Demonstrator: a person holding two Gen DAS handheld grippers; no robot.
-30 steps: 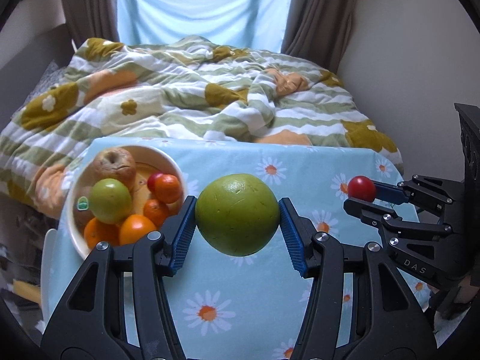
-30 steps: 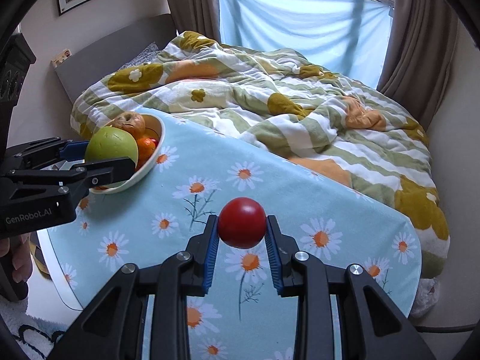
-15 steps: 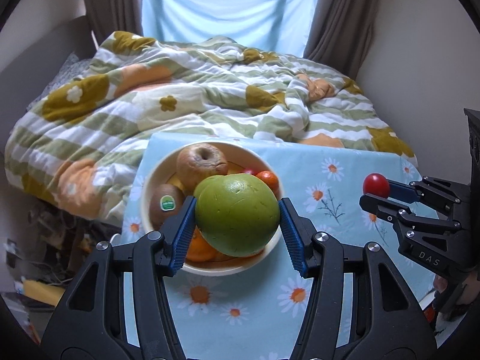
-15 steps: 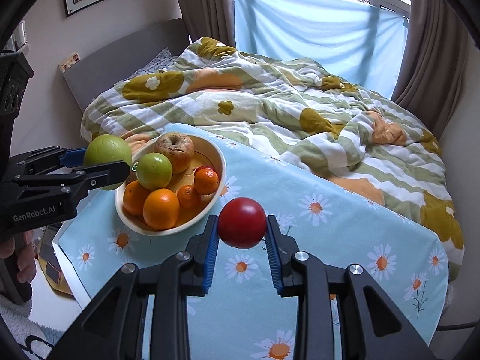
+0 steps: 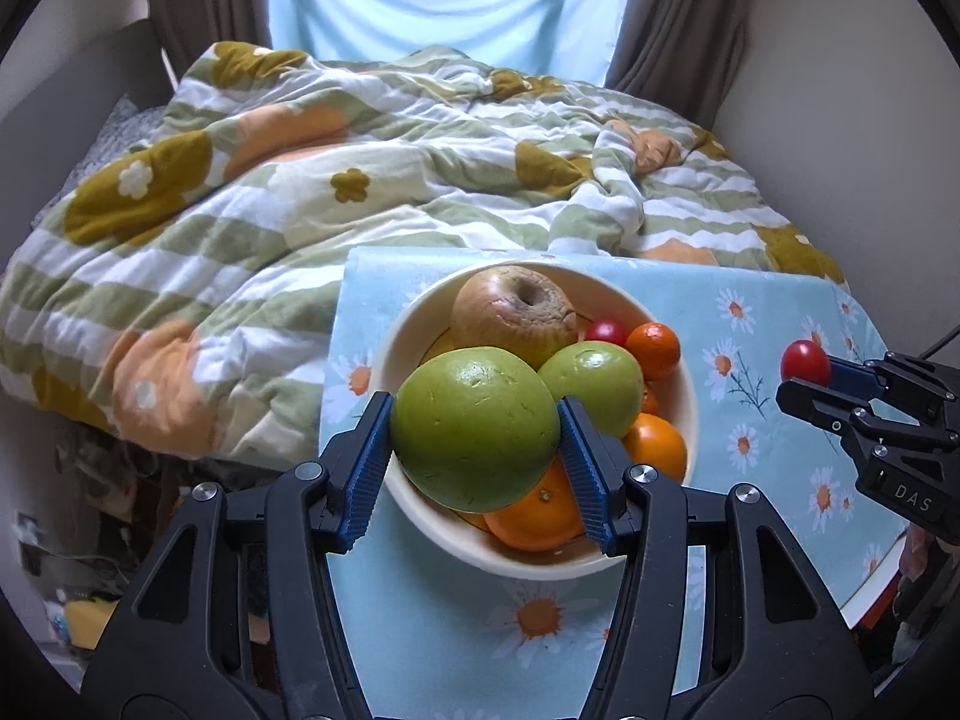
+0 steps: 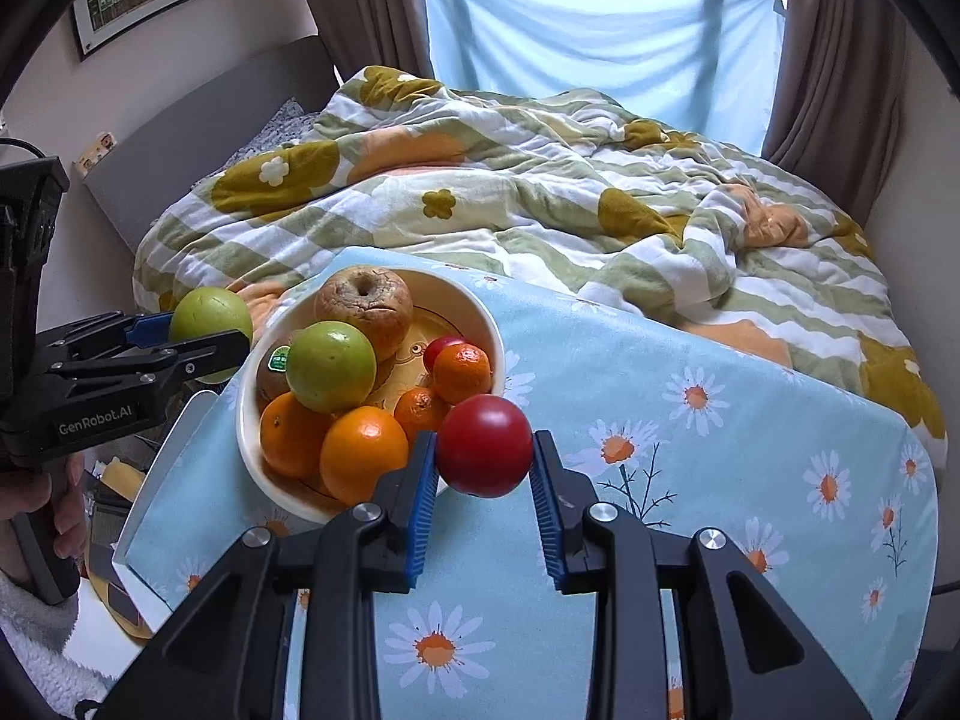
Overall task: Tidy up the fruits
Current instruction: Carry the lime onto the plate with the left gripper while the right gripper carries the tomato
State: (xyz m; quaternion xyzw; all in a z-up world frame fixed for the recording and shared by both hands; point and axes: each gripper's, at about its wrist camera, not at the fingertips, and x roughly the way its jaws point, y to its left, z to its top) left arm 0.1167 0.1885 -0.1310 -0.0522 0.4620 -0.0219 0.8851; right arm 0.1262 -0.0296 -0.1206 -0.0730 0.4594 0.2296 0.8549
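My left gripper (image 5: pixel 477 438) is shut on a large green apple (image 5: pixel 477 427) and holds it above the near left part of a cream bowl (image 5: pixel 600 285). The bowl holds a wrinkled brown apple (image 5: pixel 513 309), a second green apple (image 5: pixel 594 381), oranges (image 5: pixel 531 513), small mandarins and a small red fruit. My right gripper (image 6: pixel 483 465) is shut on a red tomato (image 6: pixel 483 444), held above the cloth at the bowl's (image 6: pixel 480 309) near right side. The left gripper with its apple (image 6: pixel 210 315) shows left of the bowl in the right wrist view.
The bowl sits on a table with a light blue daisy cloth (image 6: pixel 690 450). Behind it is a bed with a rumpled flowered duvet (image 6: pixel 540 198). The table's left edge (image 6: pixel 174 438) drops to cluttered floor. Curtains and a window stand at the back.
Both grippers have moved left toward the bowl with their fruit. The green apple has gone from right of the bowl to over it; the tomato has come close to the bowl's rim.
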